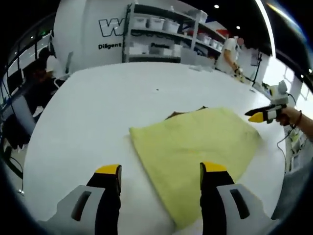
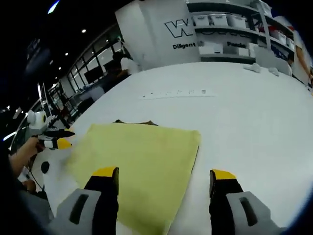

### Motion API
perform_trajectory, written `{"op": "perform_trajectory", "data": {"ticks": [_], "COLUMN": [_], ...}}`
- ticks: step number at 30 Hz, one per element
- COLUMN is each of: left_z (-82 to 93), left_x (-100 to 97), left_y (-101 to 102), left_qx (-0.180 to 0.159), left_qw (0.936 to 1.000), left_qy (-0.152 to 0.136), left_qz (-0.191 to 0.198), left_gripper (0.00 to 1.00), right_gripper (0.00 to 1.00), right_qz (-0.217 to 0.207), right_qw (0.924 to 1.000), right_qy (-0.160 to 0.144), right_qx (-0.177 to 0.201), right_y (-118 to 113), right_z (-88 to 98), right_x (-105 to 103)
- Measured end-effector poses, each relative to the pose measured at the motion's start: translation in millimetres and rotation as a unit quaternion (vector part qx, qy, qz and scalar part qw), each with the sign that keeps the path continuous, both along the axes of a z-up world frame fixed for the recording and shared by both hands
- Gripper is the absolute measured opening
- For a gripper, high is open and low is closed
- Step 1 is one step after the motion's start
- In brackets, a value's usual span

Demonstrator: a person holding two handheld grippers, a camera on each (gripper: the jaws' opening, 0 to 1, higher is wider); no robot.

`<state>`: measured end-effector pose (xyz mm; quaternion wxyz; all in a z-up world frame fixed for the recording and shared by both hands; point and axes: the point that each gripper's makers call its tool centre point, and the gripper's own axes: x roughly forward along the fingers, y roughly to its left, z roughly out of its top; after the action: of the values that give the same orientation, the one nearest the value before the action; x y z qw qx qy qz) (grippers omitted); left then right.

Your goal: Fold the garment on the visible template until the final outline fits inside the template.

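In the left gripper view, the left gripper hovers over the near part of the desk with its jaws wide apart and nothing between them; its right jaw stands over the near edge of the yellow garment, its left jaw over bare desk. In the right gripper view, the right gripper is likewise spread open and empty, its left jaw over the cloth and its right jaw over the white surface just beside the cloth's edge.

The garment lies flat on the desk as a neat, roughly rectangular fold, with straight edges and no loose sleeves or tails showing. A thin dark brown strip peeks out from under its far edge, which is likely the template beneath it. Most of the template is covered, so I cannot tell whether the fold fits inside its outline on every side.

Judging from this, the folding looks largely done: the cloth is compact and neither gripper holds it. What may remain is a check of the edges against the template and perhaps a small tuck or nudge.

Shelves with bins stand beyond the desk.
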<state>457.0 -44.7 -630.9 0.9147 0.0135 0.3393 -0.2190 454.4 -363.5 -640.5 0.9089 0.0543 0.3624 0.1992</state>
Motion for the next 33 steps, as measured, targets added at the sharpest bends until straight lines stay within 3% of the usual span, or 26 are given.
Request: {"op": "perform_trajectory", "data": {"ticks": [9, 21, 28, 33], "left_z": [-4.1, -17.0, -22.7, -28.3], "left_x": [-29.7, -58.7, -64.3, -66.2], "left_y": [2, 6, 6, 7], "left_qx": [-0.002, -0.025, -0.029, -0.019], "left_qw": [0.9998, 0.9984, 0.9981, 0.9978], "left_qy": [0.013, 0.049, 0.053, 0.061], "left_qz": [-0.014, -0.012, -0.011, -0.019], "left_gripper": [0.55, 0.44, 0.34, 0.26], "right_gripper": [0.64, 0.50, 0.33, 0.18], "right_qz": [0.019, 0.049, 0.067, 0.050], "right_qw": [0.9988, 0.9979, 0.9970, 0.9979], "right_qy": [-0.003, 0.017, 0.032, 0.038], "right_qx": [0.044, 0.039, 0.022, 0.017], "right_y": [7, 5, 1, -9], "right_z": [-0.4, -8.9, -18.7, -24.4], "right_x": [-29, -62, -78, -80]}}
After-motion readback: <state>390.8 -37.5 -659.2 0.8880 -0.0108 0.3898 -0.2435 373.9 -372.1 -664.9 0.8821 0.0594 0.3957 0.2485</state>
